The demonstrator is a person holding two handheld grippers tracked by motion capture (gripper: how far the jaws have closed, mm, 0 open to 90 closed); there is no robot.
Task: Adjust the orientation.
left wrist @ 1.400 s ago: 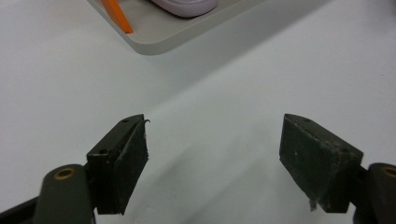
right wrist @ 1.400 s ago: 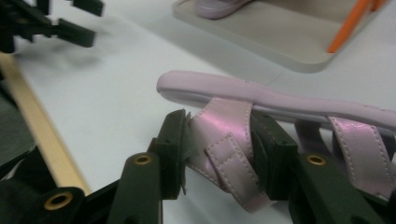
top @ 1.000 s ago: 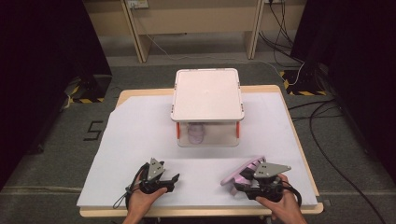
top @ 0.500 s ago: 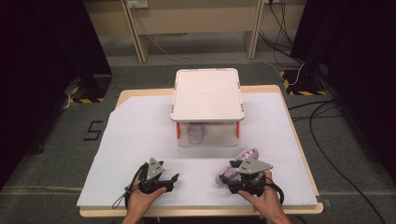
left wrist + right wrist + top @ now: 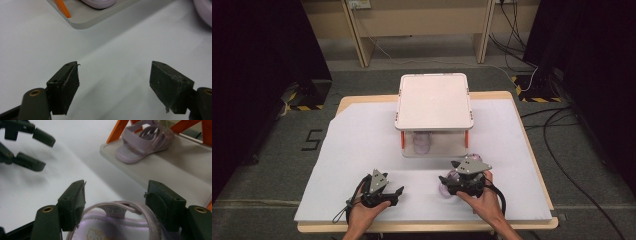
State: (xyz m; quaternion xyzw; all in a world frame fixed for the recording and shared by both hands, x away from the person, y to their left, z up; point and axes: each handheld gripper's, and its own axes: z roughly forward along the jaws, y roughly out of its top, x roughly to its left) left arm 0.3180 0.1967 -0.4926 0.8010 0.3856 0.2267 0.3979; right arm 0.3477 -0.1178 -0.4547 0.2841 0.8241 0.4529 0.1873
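Right gripper (image 5: pixel 115 192) shifted left, jaws just opening, sandal (image 5: pixel 117 225) between

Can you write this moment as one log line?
left gripper: open, empty | right gripper: jaws just opened wider, sandal between them | other sandal: on rack
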